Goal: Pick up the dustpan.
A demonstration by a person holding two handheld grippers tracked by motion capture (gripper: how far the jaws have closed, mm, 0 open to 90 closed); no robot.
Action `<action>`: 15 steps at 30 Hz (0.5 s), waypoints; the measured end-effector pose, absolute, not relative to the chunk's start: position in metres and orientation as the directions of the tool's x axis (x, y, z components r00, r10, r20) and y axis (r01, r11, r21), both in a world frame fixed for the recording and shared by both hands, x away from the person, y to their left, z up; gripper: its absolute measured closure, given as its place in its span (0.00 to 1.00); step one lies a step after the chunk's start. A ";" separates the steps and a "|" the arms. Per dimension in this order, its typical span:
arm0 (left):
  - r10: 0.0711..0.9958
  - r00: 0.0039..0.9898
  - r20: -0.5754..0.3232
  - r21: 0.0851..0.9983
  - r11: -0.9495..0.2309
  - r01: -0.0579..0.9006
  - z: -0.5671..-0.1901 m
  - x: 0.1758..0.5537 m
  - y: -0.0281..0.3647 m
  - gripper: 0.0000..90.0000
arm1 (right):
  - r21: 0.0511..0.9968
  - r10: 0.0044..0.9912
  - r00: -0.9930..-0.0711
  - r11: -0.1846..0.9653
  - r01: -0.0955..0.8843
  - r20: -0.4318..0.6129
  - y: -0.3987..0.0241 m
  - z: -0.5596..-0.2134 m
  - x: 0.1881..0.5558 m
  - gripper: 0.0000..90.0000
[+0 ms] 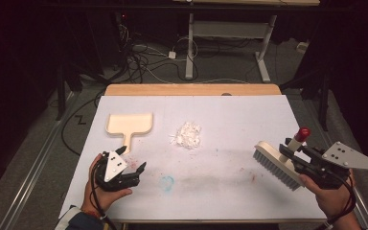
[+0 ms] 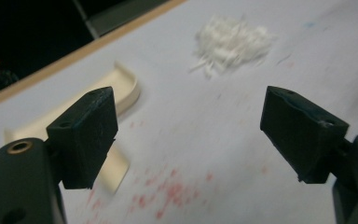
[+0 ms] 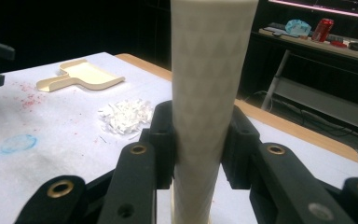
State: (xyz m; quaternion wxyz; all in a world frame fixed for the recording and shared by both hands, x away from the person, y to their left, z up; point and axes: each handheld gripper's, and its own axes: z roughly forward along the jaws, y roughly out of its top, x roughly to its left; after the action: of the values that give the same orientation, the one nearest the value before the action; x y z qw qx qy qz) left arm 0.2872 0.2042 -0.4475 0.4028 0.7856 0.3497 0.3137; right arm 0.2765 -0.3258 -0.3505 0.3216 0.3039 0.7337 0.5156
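Dustpan [image 1: 129,124] is seen lying flat and empty on the counter [image 1: 230,158]. White scraps [image 1: 187,134] are heaped just right of it, none inside. The left gripper [image 1: 133,173] is held just below the dustpan handle, fingers spread wide, nothing gripped. The brush [image 1: 279,160] is clamped by its handle in the right gripper [image 1: 292,155], well right of the dustpan.
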 end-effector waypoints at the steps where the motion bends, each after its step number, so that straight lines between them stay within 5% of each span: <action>1: 0.814 0.547 0.197 0.848 -0.421 0.322 -0.451 0.286 0.210 0.20 | 0.953 0.777 -0.608 0.283 0.112 -0.159 -0.326 -0.351 0.277 0.78; 15: 0.869 0.488 0.088 0.806 -0.350 0.477 -0.464 0.288 0.231 0.22 | 0.943 0.769 -0.615 0.311 0.121 -0.175 -0.319 -0.353 0.279 0.78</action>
State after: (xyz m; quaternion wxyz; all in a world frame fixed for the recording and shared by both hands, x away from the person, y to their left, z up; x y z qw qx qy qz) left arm 0.2876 0.2309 -0.4640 0.3718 0.7782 0.4323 0.2632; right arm 0.2792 -0.3188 -0.3527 0.3207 0.2991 0.7433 0.5051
